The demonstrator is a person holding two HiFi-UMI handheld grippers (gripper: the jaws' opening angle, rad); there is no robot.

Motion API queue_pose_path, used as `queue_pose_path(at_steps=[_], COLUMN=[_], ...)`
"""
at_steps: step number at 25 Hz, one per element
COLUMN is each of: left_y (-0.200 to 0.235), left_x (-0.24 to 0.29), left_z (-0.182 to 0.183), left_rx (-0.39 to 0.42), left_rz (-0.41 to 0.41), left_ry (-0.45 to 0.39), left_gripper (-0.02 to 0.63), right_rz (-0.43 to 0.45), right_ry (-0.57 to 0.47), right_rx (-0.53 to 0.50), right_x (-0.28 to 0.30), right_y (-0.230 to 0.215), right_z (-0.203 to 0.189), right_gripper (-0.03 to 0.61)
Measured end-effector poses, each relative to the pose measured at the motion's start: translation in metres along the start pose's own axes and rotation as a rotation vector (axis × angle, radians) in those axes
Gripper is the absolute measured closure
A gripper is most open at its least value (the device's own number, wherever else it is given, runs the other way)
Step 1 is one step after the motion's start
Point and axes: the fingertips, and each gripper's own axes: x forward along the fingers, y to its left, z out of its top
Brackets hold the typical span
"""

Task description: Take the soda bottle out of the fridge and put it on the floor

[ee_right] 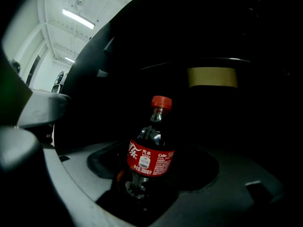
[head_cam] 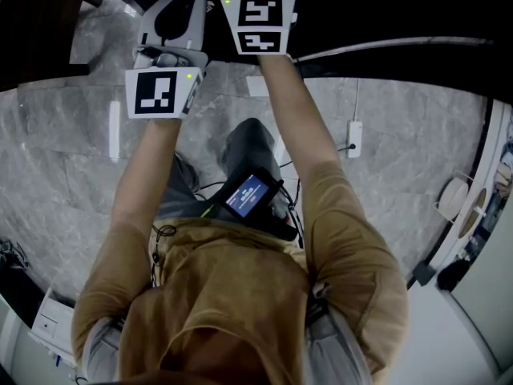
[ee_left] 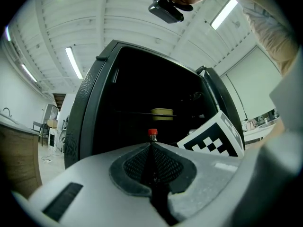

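Observation:
A soda bottle (ee_right: 150,150) with a red cap and red label stands upright in the dark fridge (ee_left: 90,122). In the right gripper view it stands between the two wide-spread pads of my right gripper (ee_right: 154,157), and neither pad presses on it. That gripper is open. Its marker cube (head_cam: 258,22) shows in the head view, with the jaws lost in the dark beyond. My left gripper (ee_left: 151,146) is to the left of it, shut with nothing in it, pointing into the fridge. Over its tips only the bottle's red cap (ee_left: 152,133) shows.
A flat yellow thing (ee_right: 212,77) lies on a shelf above and behind the bottle. The fridge door (ee_left: 222,103) stands open at the right. Below me is grey marble floor (head_cam: 64,159) with a white power strip (head_cam: 354,139) and cables.

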Motion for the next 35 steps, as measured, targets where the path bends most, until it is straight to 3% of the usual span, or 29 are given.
queue_pose_path(at_steps=[11, 18, 27, 32, 35], left_y=[-0.001, -0.004, -0.006, 0.013, 0.018], left_x=[-0.007, -0.004, -0.002, -0.042, -0.054], left_z=[-0.002, -0.022, -0.042, 0.009, 0.025], left_rx=[-0.001, -0.010, -0.029, -0.054, -0.081], left_rz=[0.000, -0.026, -0.049, -0.053, -0.056], left_ry=[0.004, 0.038, 0.052, 0.059, 0.065], left_gripper=[0.611, 0.611, 0.611, 0.611, 0.611], right_rz=[0.060, 0.071, 0.014, 0.000, -0.001], right_ry=[0.050, 0.057, 0.056, 0.046, 0.068], right_rx=[0.042, 0.053, 0.042, 0.037, 0.032], right_x=[0.016, 0.025, -0.005, -0.041, -0.061], right_y=[0.002, -0.006, -0.025, 0.010, 0.025], right_z=[-0.017, -0.031, -0.051, 0.012, 0.027], right_gripper=[0.259, 0.267, 0.267, 0.267, 0.267])
